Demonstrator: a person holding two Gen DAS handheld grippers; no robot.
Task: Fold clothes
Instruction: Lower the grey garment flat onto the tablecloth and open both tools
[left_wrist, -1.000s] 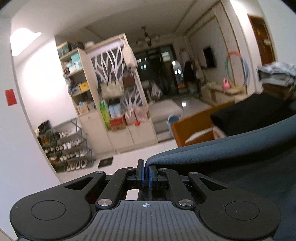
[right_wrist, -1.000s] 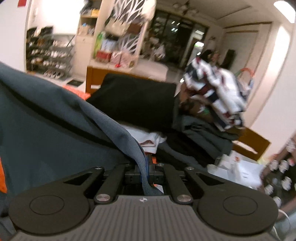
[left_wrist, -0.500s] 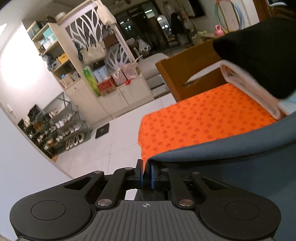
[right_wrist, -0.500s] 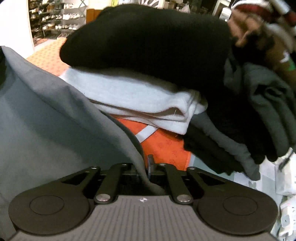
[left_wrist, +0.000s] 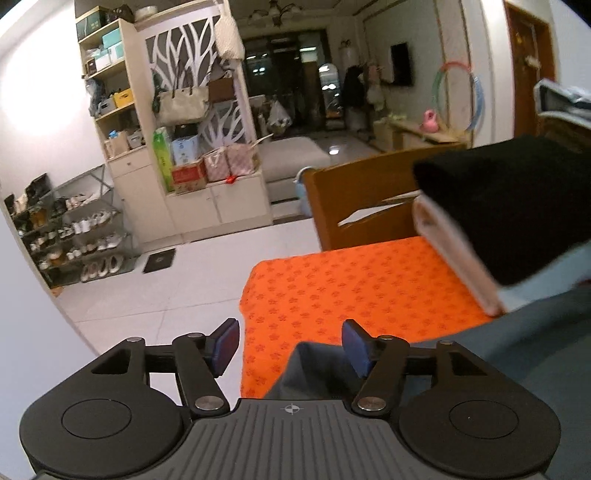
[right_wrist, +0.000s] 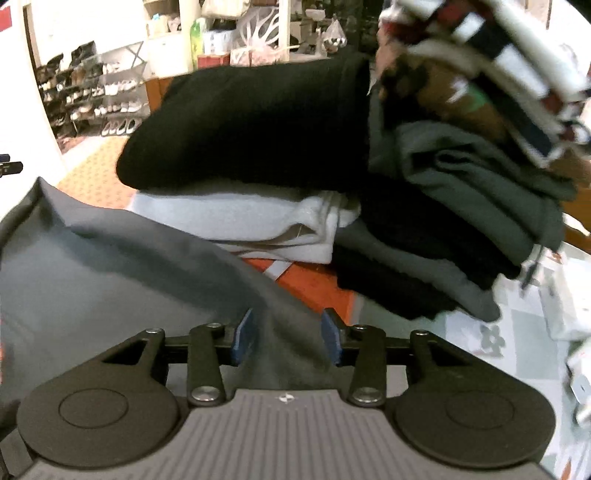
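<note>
A blue-grey garment (right_wrist: 110, 288) lies on the orange flowered tablecloth (left_wrist: 351, 284). My left gripper (left_wrist: 291, 349) is open, and a corner of the garment (left_wrist: 517, 354) lies loose between its blue pads. My right gripper (right_wrist: 288, 338) is open too, with the garment's edge resting between its pads. Just beyond the garment stands a stack with a folded black garment (right_wrist: 251, 122) on a folded white one (right_wrist: 236, 218). The same stack shows at the right of the left wrist view: black garment (left_wrist: 517, 206).
A heap of dark grey, black and striped clothes (right_wrist: 461, 206) rises right of the stack. A wooden chair back (left_wrist: 365, 199) stands at the table's far edge. Beyond lie white floor tiles (left_wrist: 155, 295), a shoe rack (left_wrist: 70, 236) and a shelf cabinet (left_wrist: 177, 147).
Both grippers were shut on the blue-grey garment's edge and have opened, letting it go. The garment came down from a raised position onto the table.
</note>
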